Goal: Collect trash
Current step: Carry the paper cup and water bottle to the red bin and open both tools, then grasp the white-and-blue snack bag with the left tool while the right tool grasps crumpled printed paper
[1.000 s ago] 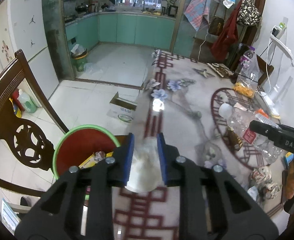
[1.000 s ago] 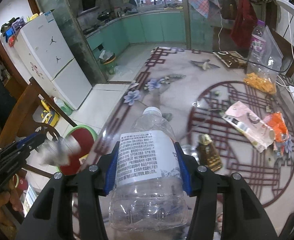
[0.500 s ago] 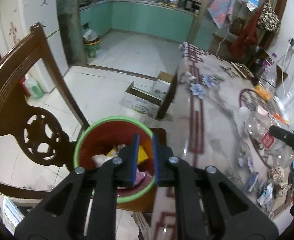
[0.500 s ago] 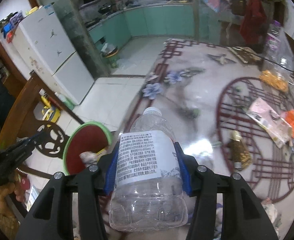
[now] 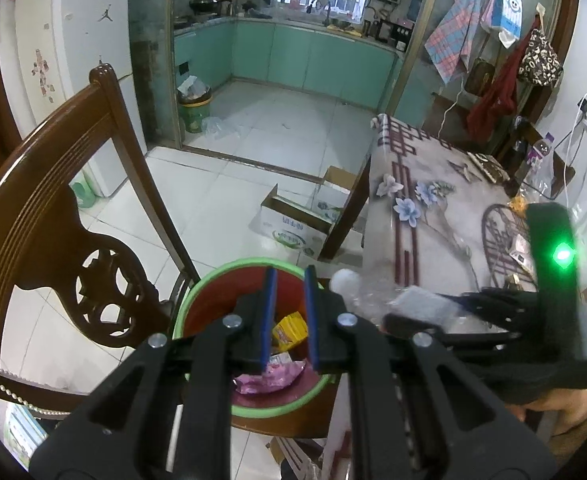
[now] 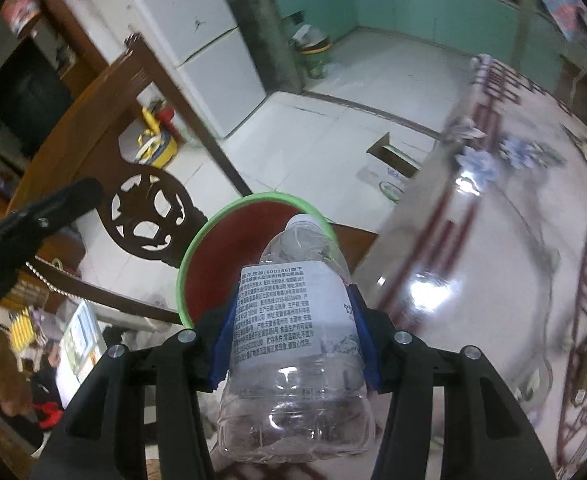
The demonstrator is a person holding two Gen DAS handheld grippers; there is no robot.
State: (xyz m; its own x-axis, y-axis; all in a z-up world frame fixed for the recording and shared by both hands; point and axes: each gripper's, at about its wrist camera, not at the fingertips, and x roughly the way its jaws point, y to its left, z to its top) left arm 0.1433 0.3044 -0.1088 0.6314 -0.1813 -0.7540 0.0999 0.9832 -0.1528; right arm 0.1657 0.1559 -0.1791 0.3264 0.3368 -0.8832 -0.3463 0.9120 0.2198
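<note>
So the right gripper (image 6: 293, 332) has a clear plastic bottle (image 6: 293, 344) clamped between its blue pads, squeezing it around the white printed label. The capped end points away from the gripper and sits right over the near rim of the trash bin (image 6: 197, 248), a red bucket with a green rim. That bin is straight ahead of and below the fingers, on the seat of a carved wooden chair (image 6: 145, 208) just beside the table (image 6: 473, 248) edge.

The left gripper (image 5: 287, 316) is parked right above the same bin (image 5: 213, 280), blue pads drawn in as close as they go with only a narrow slit left, nothing between them. Looking past its fingertips you see straight down into the bucket: a yellow packet (image 5: 289, 330) and a pink wrapper (image 5: 269, 378) lie at the bottom.

From the left camera the bottle (image 5: 377, 300) comes in blurry just off to the right of the left fingers, cap end near the bin's rim, with the right gripper (image 5: 493, 312) behind it.
</note>
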